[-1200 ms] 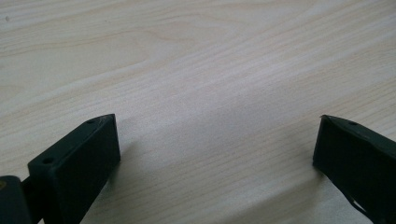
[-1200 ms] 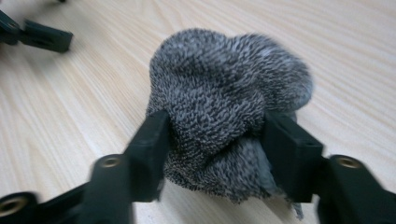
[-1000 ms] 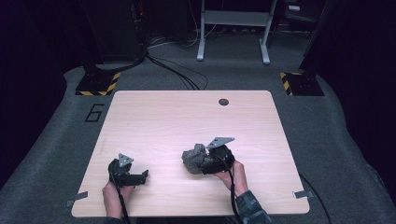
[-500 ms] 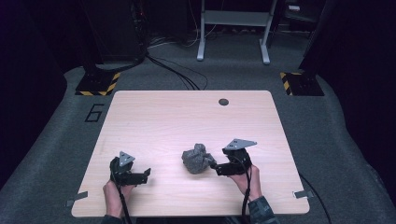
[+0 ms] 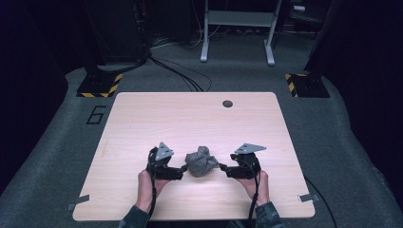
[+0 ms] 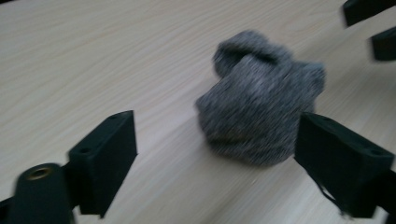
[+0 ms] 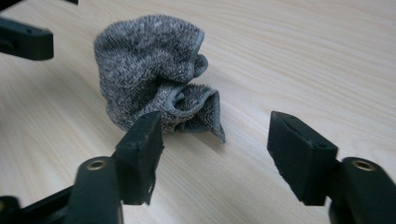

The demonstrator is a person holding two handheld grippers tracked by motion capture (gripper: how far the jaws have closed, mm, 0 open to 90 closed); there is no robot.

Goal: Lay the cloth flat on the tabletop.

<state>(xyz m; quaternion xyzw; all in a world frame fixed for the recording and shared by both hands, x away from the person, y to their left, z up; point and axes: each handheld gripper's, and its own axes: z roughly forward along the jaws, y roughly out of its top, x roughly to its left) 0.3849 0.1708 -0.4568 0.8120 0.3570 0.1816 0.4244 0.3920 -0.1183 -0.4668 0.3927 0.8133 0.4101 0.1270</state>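
The table (image 5: 142, 118) carries one work item: a grey towel (image 5: 201, 161), crumpled into a tight lump, lying toward your near edge and about midway across. All positions below are taken from that towel.

Your left gripper (image 5: 182, 172) sits just beside the towel's left flank, level with its lower half. In the left gripper view the towel (image 6: 261, 98) lies ahead and off to the right-hand side, overlapping the right-hand jaw in the picture; whether that jaw touches the cloth cannot be told, as the view is blurred. Its jaws stand apart and have just been closing, with nothing clamped between them.

Your right gripper (image 5: 223, 167) sits just beside the towel's right flank, its tips at the cloth's edge. In the right gripper view the towel (image 7: 154, 70) lies ahead and to the left, and a hemmed, folded corner (image 7: 198, 109) hangs down nearest the left-hand jaw. These jaws also stand apart and have just been closing; the gap between them holds bare wood, not cloth.

Judgement: the two grippers face each other across the towel, about equally near. The lump has no clear long axis. The hemmed corner is your most accessible edge, and the right gripper is better placed for it; shift toward that corner before you close.
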